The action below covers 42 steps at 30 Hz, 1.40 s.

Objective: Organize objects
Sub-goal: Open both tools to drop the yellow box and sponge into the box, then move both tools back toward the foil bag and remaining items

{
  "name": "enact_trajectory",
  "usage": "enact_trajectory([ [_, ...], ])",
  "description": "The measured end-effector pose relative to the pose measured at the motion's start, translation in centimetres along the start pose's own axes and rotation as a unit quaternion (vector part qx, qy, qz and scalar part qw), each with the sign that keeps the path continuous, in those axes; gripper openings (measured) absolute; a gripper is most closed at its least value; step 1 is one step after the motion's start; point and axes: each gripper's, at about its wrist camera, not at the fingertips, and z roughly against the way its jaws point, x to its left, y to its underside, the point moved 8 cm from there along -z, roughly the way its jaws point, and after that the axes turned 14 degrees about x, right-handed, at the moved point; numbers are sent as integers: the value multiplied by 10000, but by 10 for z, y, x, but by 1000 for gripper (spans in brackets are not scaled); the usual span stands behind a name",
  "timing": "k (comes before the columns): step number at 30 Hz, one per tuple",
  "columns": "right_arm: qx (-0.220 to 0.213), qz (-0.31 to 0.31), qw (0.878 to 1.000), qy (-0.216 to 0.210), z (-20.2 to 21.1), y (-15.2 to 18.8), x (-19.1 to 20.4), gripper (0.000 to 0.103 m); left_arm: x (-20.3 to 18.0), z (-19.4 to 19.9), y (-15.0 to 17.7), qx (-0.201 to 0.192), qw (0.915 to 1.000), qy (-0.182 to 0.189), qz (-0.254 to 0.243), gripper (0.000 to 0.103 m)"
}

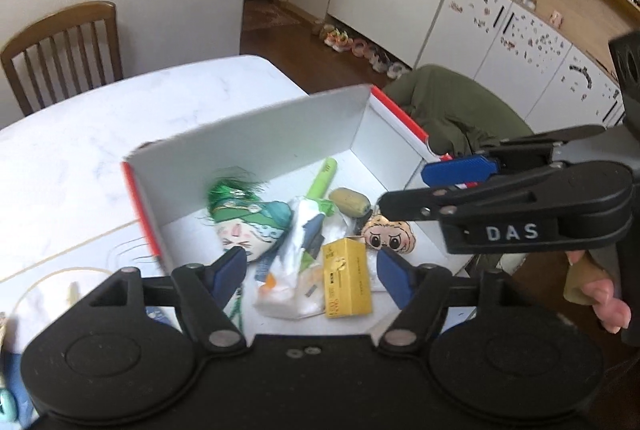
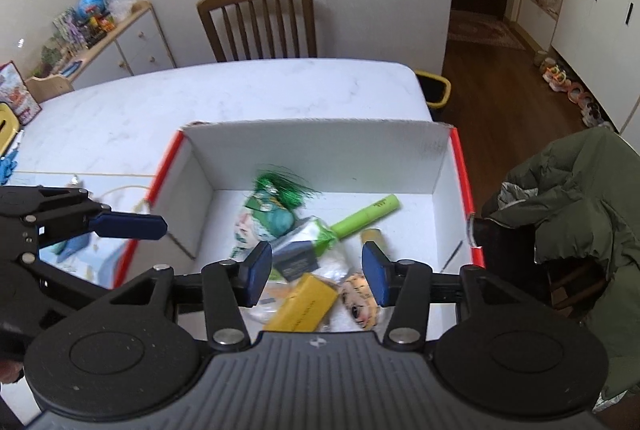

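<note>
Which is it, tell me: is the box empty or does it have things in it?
It has things in it. The box holds a yellow carton, a green tube, a doll head and more, all lying on its floor.

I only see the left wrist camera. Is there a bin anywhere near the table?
Observer: Yes, a yellow bin stands on the floor by the table's far corner.
Operator: Are my right tongs holding something?
Observer: No. The right tongs are open and empty, with the yellow box showing between them.
Operator: What's to the left of the chair?
Observer: A low white cabinet with toys on top, against the wall.
</note>
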Motion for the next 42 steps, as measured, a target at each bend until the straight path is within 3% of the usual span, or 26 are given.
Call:
enact_trajectory([
  [5,-183,-59,9994,-270,18,4,19,56,14,30,12,-219,9995,47,219,75],
  [12,-294,7,9980,-563,28,12,58,61,43,71,29,-642,9968,-214,423,84],
  [21,-380,212,9964,-723,25,23,113,74,98,98,57,-870,9907,-488,925,97],
  [28,-327,312,9952,-874,15,26,156,80,137,110,84,-904,9871,-631,1163,102],
  [42,-132,605,9930,-1004,-6,21,234,83,226,130,135,-921,9776,-980,1617,103],
])
